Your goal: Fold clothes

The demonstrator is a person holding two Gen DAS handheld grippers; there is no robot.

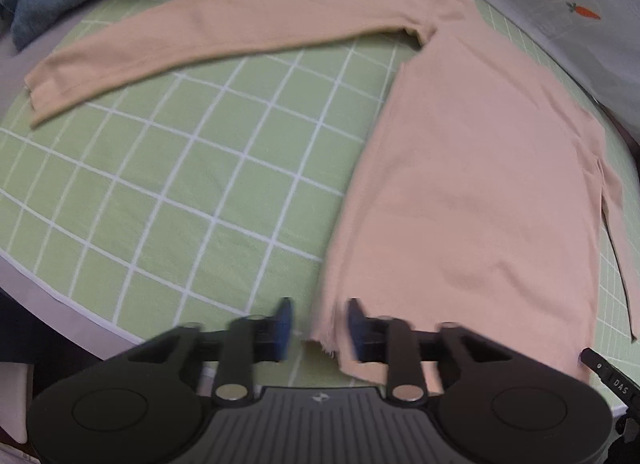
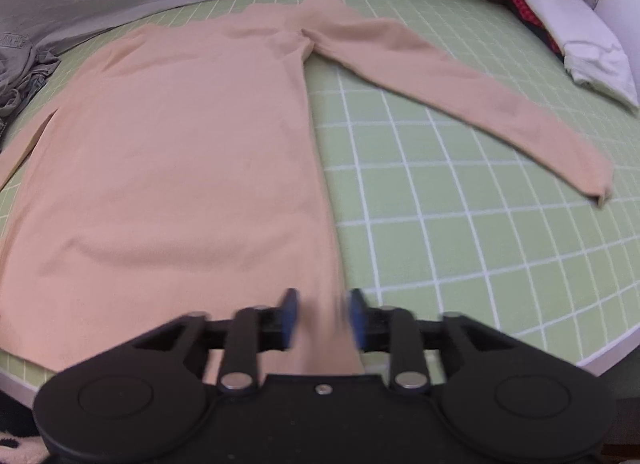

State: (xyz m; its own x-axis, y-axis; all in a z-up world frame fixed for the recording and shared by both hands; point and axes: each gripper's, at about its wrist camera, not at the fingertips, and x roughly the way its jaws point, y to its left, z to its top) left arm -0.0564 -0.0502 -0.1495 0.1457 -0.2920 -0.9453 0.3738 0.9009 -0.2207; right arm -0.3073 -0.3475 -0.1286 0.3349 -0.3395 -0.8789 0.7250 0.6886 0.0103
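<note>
A peach long-sleeved top (image 1: 472, 183) lay flat on the green checked sheet (image 1: 180, 183), sleeves spread left and right, as the left gripper (image 1: 320, 324) and right gripper (image 2: 324, 316), jaws parted, straddled its near hem corners, seemingly before closing to pinch.

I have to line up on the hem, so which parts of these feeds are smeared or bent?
Left wrist view: the left tongs are motion-smeared, the peach long-sleeved knit top soft-edged, and the white grid on the green checked bedsheet bows from fisheye. Right wrist view: the right tongs smear likewise, hem blurred between them; flat light, no glare.
</note>
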